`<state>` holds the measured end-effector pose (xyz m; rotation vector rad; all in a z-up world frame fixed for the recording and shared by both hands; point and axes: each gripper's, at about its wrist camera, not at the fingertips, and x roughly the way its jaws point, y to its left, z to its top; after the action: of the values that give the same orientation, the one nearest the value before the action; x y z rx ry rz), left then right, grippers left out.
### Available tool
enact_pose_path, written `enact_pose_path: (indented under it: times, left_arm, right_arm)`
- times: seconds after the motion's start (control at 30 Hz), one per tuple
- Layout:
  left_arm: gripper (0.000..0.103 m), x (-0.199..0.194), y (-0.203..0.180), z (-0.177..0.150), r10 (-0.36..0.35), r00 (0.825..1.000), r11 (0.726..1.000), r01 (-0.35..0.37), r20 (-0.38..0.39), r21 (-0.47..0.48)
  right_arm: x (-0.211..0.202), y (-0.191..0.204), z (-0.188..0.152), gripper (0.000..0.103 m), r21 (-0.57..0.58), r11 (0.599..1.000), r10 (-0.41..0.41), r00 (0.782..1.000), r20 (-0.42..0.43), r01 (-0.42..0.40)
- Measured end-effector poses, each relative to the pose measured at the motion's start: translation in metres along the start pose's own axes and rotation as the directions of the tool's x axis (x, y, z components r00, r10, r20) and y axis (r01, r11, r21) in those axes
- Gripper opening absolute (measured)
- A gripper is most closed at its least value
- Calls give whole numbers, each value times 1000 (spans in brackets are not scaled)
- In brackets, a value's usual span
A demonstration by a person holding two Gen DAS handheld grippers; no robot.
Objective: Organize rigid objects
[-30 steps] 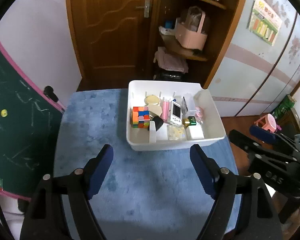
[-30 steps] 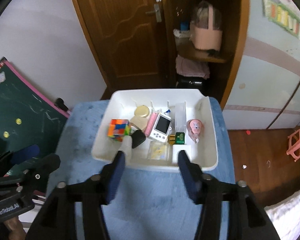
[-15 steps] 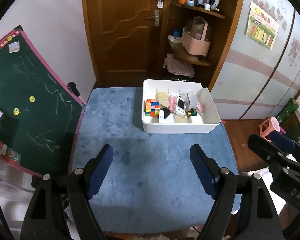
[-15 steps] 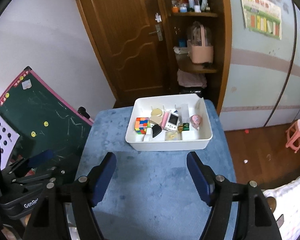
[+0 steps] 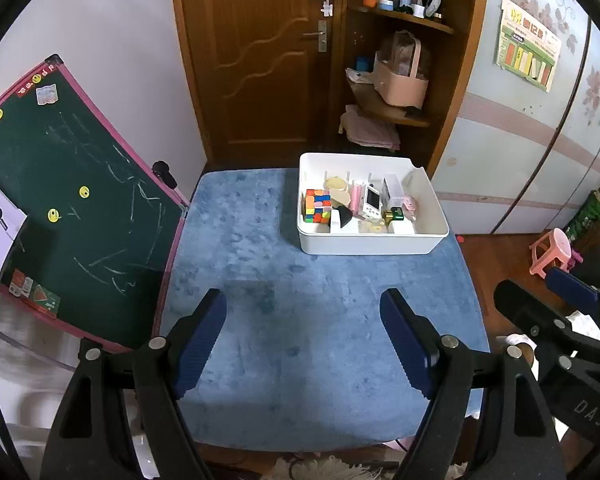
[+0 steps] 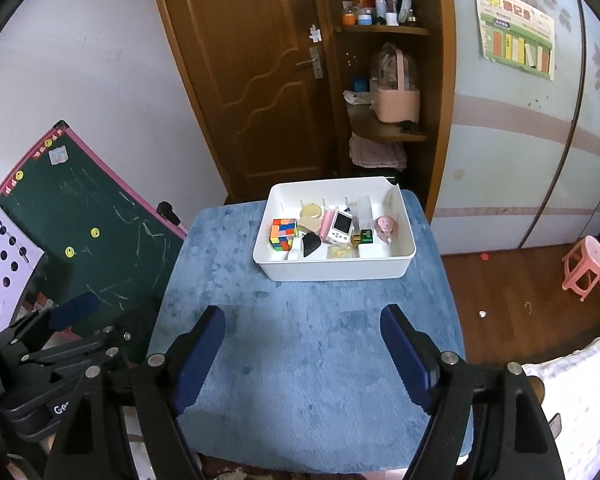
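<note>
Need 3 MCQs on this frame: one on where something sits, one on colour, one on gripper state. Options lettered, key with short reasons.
1. Where does the white bin stand on the blue mat?
A. at the far edge, toward the wooden door
B. at the near edge, between the fingers
C. on the floor beside the table

2. What colour is the stool on the floor?
A. green
B. pink
C. black

3. What state is the right hand-held gripper in?
A. shut on the puzzle cube
B. shut on nothing
C. open, holding nothing

Key:
1 A: the bin stands at the mat's far side, bare mat between it and both grippers.
2 B: the right wrist view shows a pink stool on the wood floor.
3 C: its fingers stand wide apart over bare mat; the puzzle cube lies in the bin. The left hand-held gripper is open too.
</note>
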<state>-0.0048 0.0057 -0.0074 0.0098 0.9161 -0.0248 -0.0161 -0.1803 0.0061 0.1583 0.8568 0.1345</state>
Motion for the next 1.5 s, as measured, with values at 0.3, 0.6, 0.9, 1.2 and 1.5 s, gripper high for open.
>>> enact_pose_path:
  times: [0.3, 0.6, 0.9, 1.2, 1.5]
  left_arm:
    - [82, -2, 3, 1, 23, 1000, 1000, -23, 16, -6]
    - [82, -1, 4, 2, 29, 1000, 1000, -29, 12, -3]
    - [82, 7, 7, 6, 32, 999, 999, -32, -8, -9]
    - [82, 9, 7, 7, 30, 999, 1000, -30, -12, -5]
    - [82, 12, 9, 9, 36, 999, 999, -36, -19, -10]
  right_arm:
    - [0, 8, 2, 81, -20, 1000, -4, 1000, 10, 4]
    - [2, 9, 6, 80, -48, 999, -1, 1000, 16, 2]
    - [9, 7, 10, 80, -53, 999, 1, 1000, 0, -1]
    - [13, 6, 12, 80, -57, 998, -1, 1000, 0, 1]
    - [14, 5, 13, 80, -60, 998, -2, 1000, -1, 2]
